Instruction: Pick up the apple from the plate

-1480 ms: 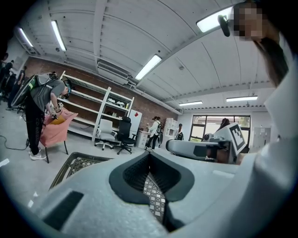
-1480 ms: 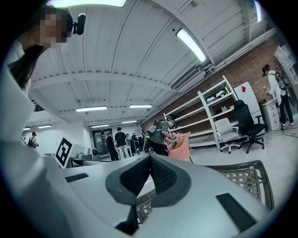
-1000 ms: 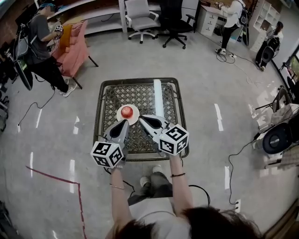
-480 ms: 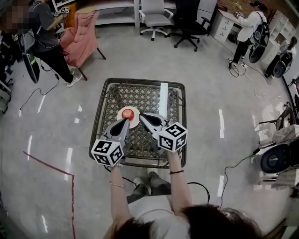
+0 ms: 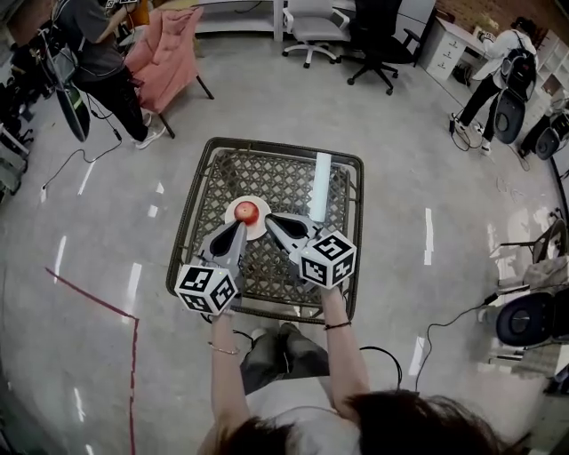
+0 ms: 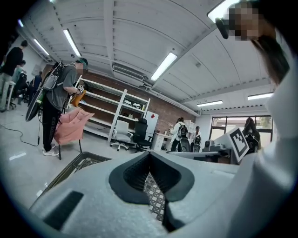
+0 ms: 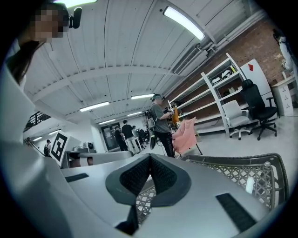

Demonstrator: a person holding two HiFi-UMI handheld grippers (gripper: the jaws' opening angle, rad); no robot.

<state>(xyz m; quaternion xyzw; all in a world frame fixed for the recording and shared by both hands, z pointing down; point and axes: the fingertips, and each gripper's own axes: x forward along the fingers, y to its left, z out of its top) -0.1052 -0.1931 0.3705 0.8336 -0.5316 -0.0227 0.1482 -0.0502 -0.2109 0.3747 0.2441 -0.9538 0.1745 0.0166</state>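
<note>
A red apple (image 5: 247, 211) sits on a small white plate (image 5: 236, 222) on the woven wicker table (image 5: 267, 187) in the head view. My left gripper (image 5: 240, 225) is shut with nothing in it, its tips at the plate's near edge just below the apple. My right gripper (image 5: 268, 219) is also shut and holds nothing, its tips just right of the plate. In the left gripper view the left gripper (image 6: 150, 154) shows closed jaws with only wicker behind. The right gripper (image 7: 150, 157) looks the same in its own view. Neither gripper view shows the apple.
A long pale bar (image 5: 319, 184) lies on the table's right side. A pink-draped chair (image 5: 169, 49) and a standing person (image 5: 89, 62) are at the far left. Office chairs (image 5: 311, 22) stand beyond the table. Cables trail on the floor at the right.
The head view has shifted, so the table sits a little higher and more central. Both grippers stay shut side by side near the plate, a touch closer to the apple.
</note>
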